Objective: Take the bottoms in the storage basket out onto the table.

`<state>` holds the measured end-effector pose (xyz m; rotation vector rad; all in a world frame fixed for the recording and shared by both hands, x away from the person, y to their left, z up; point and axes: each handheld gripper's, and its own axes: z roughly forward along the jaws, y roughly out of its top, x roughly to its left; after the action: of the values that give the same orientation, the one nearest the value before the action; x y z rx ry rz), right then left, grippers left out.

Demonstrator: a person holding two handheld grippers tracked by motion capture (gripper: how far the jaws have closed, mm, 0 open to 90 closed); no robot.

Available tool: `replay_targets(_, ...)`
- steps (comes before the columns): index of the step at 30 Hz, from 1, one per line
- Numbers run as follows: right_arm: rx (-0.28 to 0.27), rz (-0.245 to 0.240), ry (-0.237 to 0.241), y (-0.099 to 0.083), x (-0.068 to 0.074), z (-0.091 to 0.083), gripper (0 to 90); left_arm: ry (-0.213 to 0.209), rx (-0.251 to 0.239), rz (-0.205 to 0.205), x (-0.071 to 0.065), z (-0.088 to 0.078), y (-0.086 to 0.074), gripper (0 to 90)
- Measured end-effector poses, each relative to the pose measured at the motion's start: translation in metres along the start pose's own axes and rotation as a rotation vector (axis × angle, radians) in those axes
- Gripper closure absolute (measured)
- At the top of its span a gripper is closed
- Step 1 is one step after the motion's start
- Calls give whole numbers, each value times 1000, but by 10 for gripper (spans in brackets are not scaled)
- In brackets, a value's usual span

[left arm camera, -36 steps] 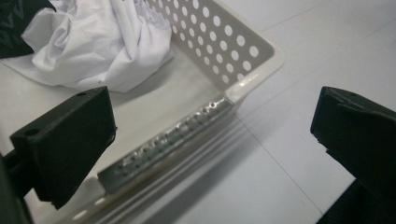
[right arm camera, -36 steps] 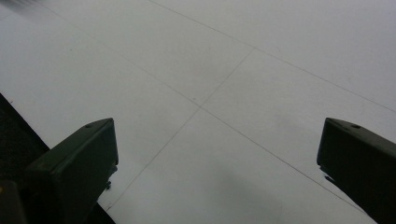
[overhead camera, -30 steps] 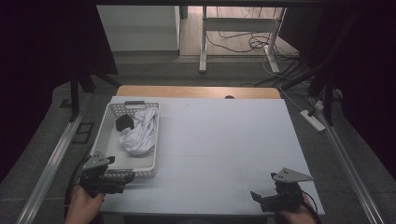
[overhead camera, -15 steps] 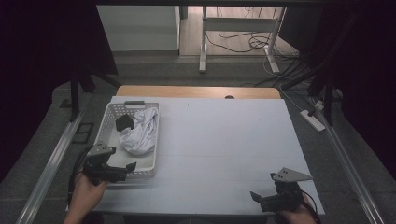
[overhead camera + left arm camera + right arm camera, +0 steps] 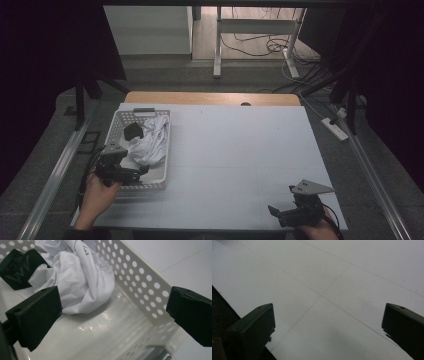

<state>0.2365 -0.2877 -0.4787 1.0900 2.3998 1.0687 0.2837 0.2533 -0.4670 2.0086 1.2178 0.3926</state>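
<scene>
Over the basket's near end, left gripper (image 5: 141, 171) now sits, moved in from outside its corner; jaws wide, empty. Just ahead: crumpled white cloth (image 5: 82, 277), black item (image 5: 17, 268) beyond, inside white perforated basket (image 5: 114, 131). Right gripper (image 5: 274, 214) unmoved, wide, empty, over bare table (image 5: 342, 275).

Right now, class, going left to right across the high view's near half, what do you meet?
Left gripper → white perforated basket → bare white table → right gripper.
</scene>
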Motion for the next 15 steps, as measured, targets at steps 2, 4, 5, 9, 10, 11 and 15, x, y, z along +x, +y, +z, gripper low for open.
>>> replay_targets(2, 0, 0, 1, 0, 0, 0, 0, -13, 1, -6, 2, 3, 3, 1)
replay_targets(4, 0, 0, 1, 0, 0, 0, 0, -14, 10, -4, 2, 6, 5, 1)
replay_targets(5, 1, 0, 2, 0, 0, 0, 0, -10, 14, -1, 4, 9, 7, 0)
replay_targets(9, 3, -1, 1, 0, 0, 0, 0, -8, 16, -7, 6, 10, 12, 0)
replay_targets(10, 3, -1, 1, 0, 0, 0, 0, -8, 16, -7, 6, 10, 12, 0)
replay_targets(11, 4, -1, 2, 0, 0, 0, 0, -8, 20, -8, 8, 11, 15, 0)
replay_targets(15, 5, 0, 2, 0, 0, 0, 0, 4, 28, -2, 10, 14, 19, 0)
